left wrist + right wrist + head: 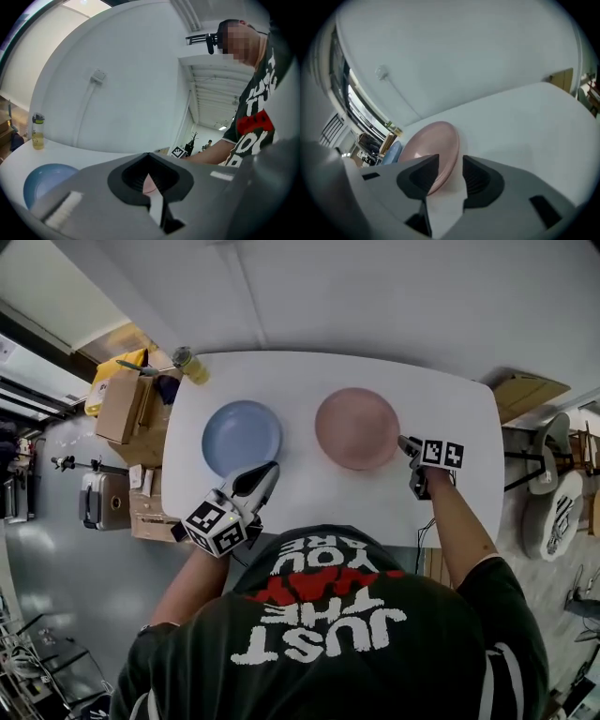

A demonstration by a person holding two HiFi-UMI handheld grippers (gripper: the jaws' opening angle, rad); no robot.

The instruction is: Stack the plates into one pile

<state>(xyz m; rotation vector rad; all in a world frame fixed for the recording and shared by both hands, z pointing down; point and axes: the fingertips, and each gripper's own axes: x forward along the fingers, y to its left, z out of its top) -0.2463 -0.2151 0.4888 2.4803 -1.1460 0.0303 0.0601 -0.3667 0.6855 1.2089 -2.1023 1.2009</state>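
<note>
Head view: two plates lay side by side but apart on the white table [450,409], one blue plate [242,437] on your left and one pink plate [357,427] on your right, so no pile had been begun. Your right gripper [406,444] sat at the pink plate's near right edge, probably placed there to take the rim, while your left gripper [267,474] hovered just short of the blue plate, touching nothing. One bottle [190,364] stood at the far left corner (no part of the task). Left gripper view: the left gripper [150,164] was clenched with nothing held, which suited a hand waiting its turn. The blue plate [44,180] lay low at the left and the bottle [37,133] stood beyond it. Right gripper view: the right gripper [451,171] had its jaws apart, with the rim of the pink plate [431,145] standing between them. A strip of table showed between the rim and one jaw, so the plate was straddled, not yet pinched. The blue plate [393,151] showed behind it, the likely base of the pile. Count: two plates, two grippers, one bottle.
</note>
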